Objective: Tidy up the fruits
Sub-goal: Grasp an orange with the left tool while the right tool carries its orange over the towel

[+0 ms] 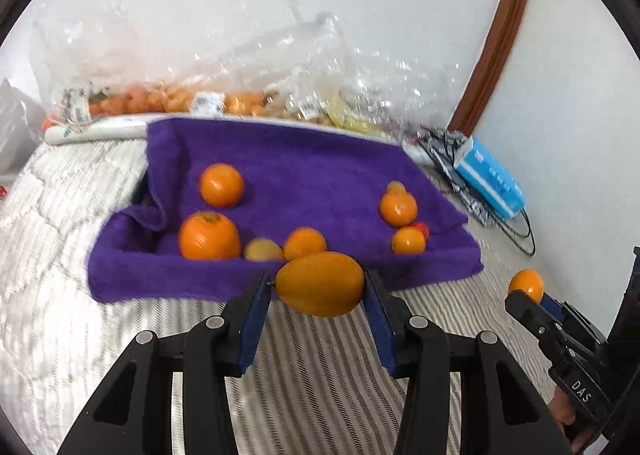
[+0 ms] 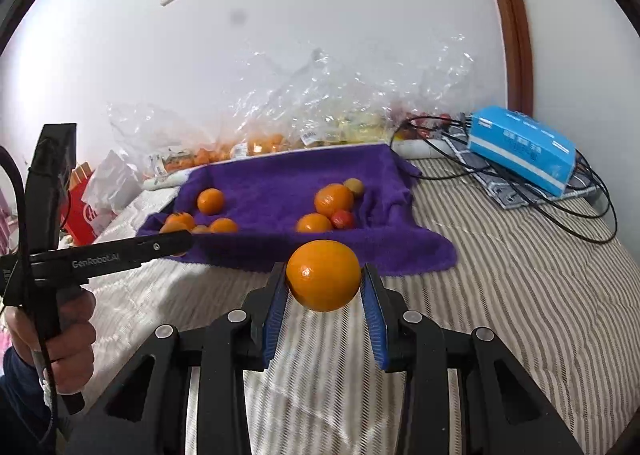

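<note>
A purple towel (image 1: 300, 159) (image 2: 280, 175) lies on the striped bedcover and carries several oranges, a yellowish fruit (image 1: 262, 250) and a small red tomato (image 2: 343, 218). My left gripper (image 1: 320, 283) is shut on an oval orange fruit (image 1: 320, 287), held just before the towel's near edge. My right gripper (image 2: 323, 275) is shut on a round orange (image 2: 323, 279) above the bedcover, short of the towel's near right corner. In the left wrist view the right gripper (image 1: 532, 297) shows at the right with its orange (image 1: 526, 283). In the right wrist view a hand holds the left gripper (image 2: 176, 243) at the left.
Clear plastic bags (image 1: 240, 95) of fruit line the wall behind the towel. A blue tissue box (image 2: 520, 159) sits on a pad with black cables (image 2: 580, 215) at the right. A red carton (image 2: 86, 211) and white bag stand at the left.
</note>
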